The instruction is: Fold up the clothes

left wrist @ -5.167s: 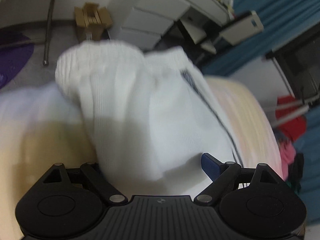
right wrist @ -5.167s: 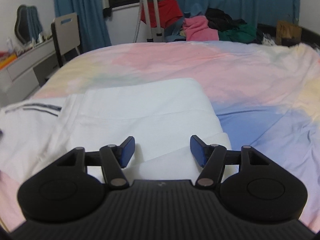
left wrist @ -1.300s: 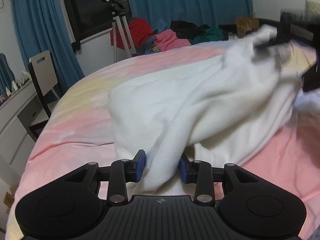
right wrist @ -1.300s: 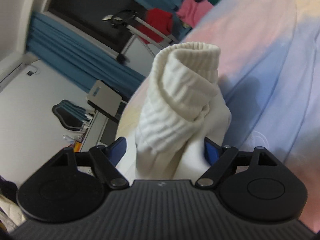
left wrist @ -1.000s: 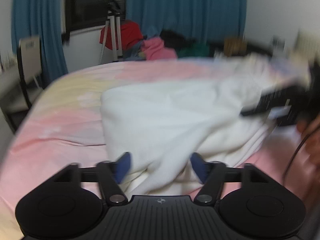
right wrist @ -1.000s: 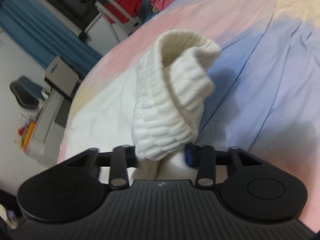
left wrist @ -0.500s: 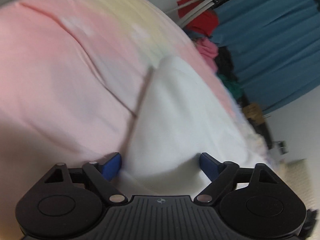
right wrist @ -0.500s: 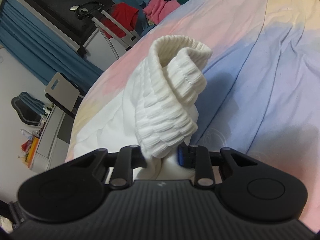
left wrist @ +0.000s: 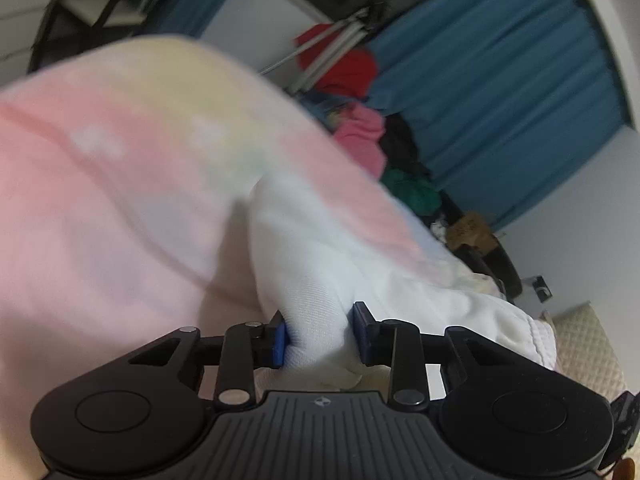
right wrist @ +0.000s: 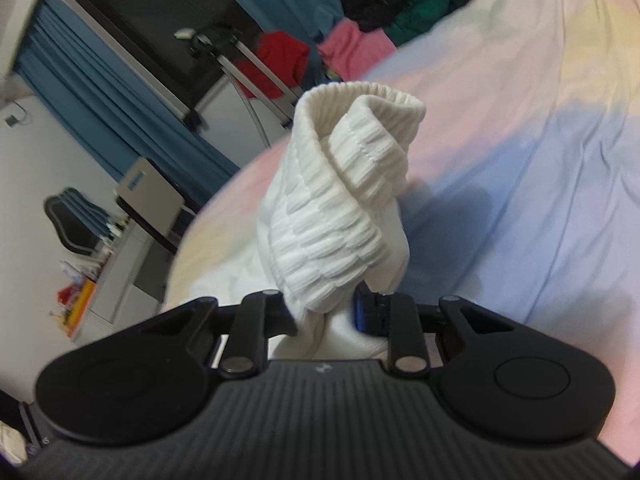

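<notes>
Both tongs grip one white garment point(left wrist: 320, 264) over the pastel bed point(left wrist: 100, 208): the left tongs point(left wrist: 319, 338), just closed, pinch smooth cloth running to the lower right, while the right tongs point(right wrist: 326, 314) clamp its ribbed cuff point(right wrist: 352, 168), standing upward at frame centre.

Pastel pink, yellow and blue bedsheet point(right wrist: 540, 168) spreads across the bed. Behind it, long blue curtains point(left wrist: 500, 92) hang beside a dark window point(right wrist: 160, 28). A silver metal tripod point(right wrist: 240, 64) stands by a heap of red, pink and green clothes point(right wrist: 352, 40). White drawer unit point(right wrist: 116, 276) sits against the pale wall.
</notes>
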Available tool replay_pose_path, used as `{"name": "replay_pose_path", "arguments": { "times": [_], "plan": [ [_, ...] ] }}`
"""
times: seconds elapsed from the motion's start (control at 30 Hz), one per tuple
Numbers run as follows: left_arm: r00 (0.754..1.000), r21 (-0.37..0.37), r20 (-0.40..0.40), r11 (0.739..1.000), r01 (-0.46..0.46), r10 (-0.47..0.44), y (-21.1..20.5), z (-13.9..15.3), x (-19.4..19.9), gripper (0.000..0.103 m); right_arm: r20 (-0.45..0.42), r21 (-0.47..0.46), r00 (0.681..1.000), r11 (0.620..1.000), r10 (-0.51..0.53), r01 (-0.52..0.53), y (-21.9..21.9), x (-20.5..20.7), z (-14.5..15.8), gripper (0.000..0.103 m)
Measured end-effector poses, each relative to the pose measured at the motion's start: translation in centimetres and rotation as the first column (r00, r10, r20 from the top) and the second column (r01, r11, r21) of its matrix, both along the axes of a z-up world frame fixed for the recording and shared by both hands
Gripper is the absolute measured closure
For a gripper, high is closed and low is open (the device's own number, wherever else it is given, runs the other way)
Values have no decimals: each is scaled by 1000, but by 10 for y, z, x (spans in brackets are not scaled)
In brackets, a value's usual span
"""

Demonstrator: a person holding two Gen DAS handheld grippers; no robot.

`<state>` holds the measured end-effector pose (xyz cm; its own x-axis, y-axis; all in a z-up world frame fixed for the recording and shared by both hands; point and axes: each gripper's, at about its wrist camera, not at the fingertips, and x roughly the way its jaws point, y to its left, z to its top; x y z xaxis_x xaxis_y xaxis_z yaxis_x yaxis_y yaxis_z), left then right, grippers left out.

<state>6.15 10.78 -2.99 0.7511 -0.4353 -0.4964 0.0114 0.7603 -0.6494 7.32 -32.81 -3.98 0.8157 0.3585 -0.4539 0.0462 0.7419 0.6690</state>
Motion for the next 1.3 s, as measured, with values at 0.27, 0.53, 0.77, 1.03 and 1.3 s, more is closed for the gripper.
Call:
{"name": "replay_pose_path", "arguments": {
  "times": [0.27, 0.53, 0.77, 1.03, 1.3],
  "plan": [
    [996, 59, 66, 996, 61, -65, -96, 86, 63, 74, 85, 73, 989, 991, -119, 113, -69, 16, 62, 77],
    [972, 47, 111, 979, 201, -205, -269, 101, 184, 74, 75, 94, 948, 948, -310, 303, -206, 74, 92, 77],
    [945, 59, 40, 944, 323, -326, -404, 42, 273, 74, -8, 62, 884, 883, -467, 466, -306, 109, 51, 77],
    [891, 132, -3, 883, 450, -453, -401, -52, 270, 73, -91, 83, 866, 863, -491, 498, -312, 88, -35, 77],
    [864, 215, 9, 844, 491, -504, -372, -92, 239, 63, -201, 5, 846, 863, -494, 505, -274, 47, -93, 68]
  ]
}}
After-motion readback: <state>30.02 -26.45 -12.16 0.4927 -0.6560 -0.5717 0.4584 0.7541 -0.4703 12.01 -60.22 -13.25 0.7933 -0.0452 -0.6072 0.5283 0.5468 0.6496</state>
